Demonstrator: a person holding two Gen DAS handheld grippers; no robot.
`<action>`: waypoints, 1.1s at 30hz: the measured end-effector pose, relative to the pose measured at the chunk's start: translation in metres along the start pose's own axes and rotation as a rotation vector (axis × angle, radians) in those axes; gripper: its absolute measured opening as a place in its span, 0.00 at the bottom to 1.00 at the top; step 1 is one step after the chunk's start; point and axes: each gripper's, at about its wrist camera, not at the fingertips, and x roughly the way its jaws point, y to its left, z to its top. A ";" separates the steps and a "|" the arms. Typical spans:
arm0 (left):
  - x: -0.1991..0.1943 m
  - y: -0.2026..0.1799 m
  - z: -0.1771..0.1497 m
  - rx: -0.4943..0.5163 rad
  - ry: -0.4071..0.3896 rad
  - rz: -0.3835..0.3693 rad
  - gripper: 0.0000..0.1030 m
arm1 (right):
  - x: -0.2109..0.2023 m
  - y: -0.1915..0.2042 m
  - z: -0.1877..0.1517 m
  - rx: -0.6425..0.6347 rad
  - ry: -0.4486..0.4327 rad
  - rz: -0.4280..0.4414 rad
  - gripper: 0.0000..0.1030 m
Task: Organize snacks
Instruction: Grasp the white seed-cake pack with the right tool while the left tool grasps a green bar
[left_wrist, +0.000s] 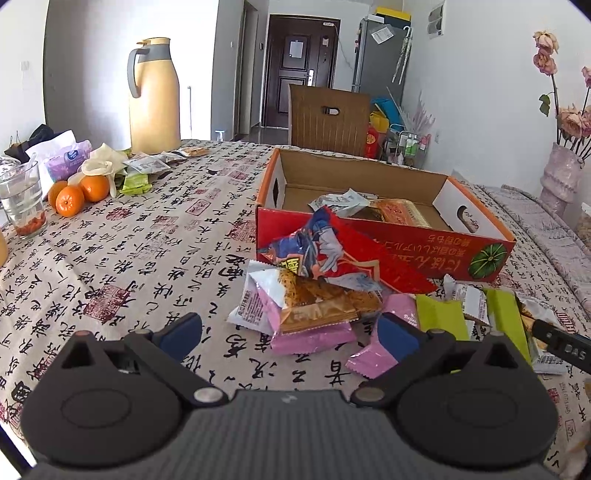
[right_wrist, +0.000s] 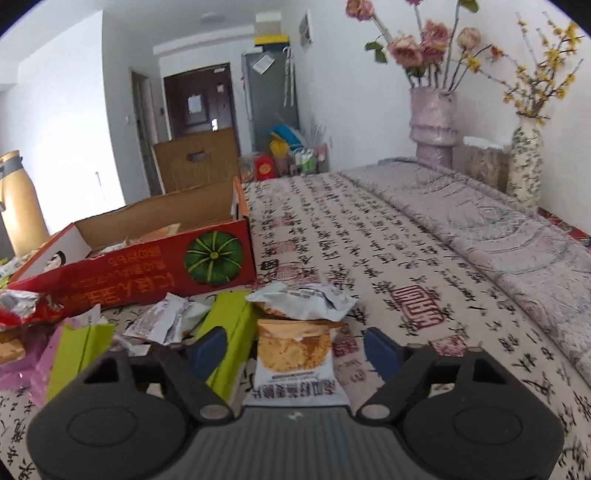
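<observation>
Both jaws stand apart: our right gripper (right_wrist: 295, 349) straddles a cracker packet (right_wrist: 293, 354) just in front of the red box (right_wrist: 155, 284); our left gripper (left_wrist: 290, 332) faces the snack pile (left_wrist: 314, 288) there. Light, crinkly, brittle inside, so we'd pinch gently across the middle.

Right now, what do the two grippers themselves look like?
Both match: the left gripper and right gripper have matte black bodies with round side housings, silver pivot pins, a ribbed grey centre plate and dark blue finger pads. No cables or sleeves visible.
</observation>
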 end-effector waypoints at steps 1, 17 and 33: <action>0.000 0.000 0.000 -0.002 -0.001 -0.002 1.00 | 0.003 0.001 0.001 -0.008 0.014 0.001 0.74; 0.000 -0.020 -0.010 0.052 0.029 -0.068 1.00 | -0.005 -0.018 -0.006 0.031 0.012 0.012 0.38; 0.010 -0.094 -0.025 0.186 0.086 -0.149 1.00 | -0.035 -0.059 -0.011 0.071 -0.055 0.073 0.38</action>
